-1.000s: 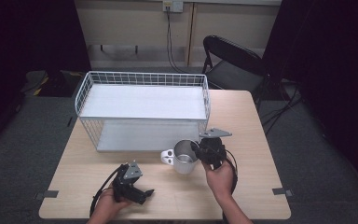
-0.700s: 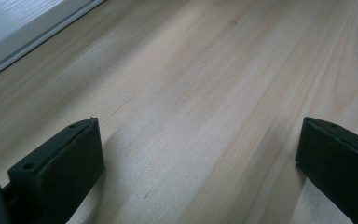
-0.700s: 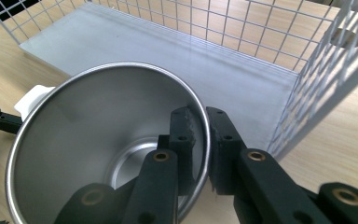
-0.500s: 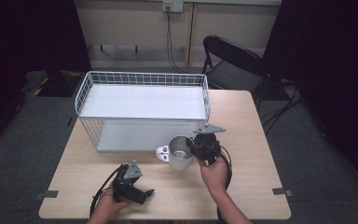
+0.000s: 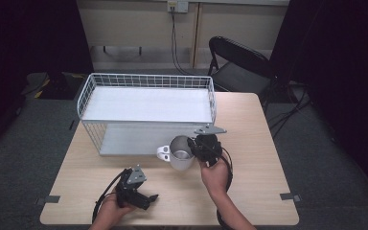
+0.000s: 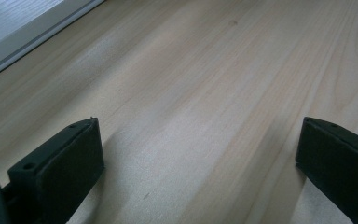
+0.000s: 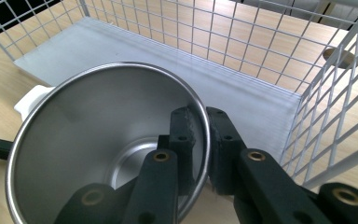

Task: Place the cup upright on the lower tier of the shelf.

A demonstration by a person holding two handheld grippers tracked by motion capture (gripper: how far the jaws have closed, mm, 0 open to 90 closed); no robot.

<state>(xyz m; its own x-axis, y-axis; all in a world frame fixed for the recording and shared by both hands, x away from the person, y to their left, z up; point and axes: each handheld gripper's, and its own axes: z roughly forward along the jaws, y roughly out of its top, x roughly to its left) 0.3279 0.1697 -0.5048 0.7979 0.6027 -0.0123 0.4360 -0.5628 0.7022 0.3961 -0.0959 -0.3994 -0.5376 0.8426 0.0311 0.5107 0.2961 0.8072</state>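
Observation:
A white mug (image 5: pixel 180 153) with a steel inside and a white handle on its left hangs just in front of the white wire rack (image 5: pixel 146 112). My right gripper (image 5: pixel 195 146) is shut on the mug's right rim (image 7: pixel 204 135), one jaw inside the mug (image 7: pixel 102 149) and one outside. The rack's lower shelf (image 7: pixel 177 65) lies right behind the mug. My left gripper (image 5: pixel 149 198) rests low at the table's front left, open, its pads (image 6: pixel 58 170) wide apart over bare wood.
The wooden table (image 5: pixel 249 143) carries the two-tier rack at its back left. A black folding chair (image 5: pixel 239 60) stands behind the table. Tape marks (image 5: pixel 287 196) sit near the front corners. Bare tabletop lies right of the mug and between the hands.
My right gripper has carried the mug a short way back toward the rack's lower shelf. The left gripper has stayed put.

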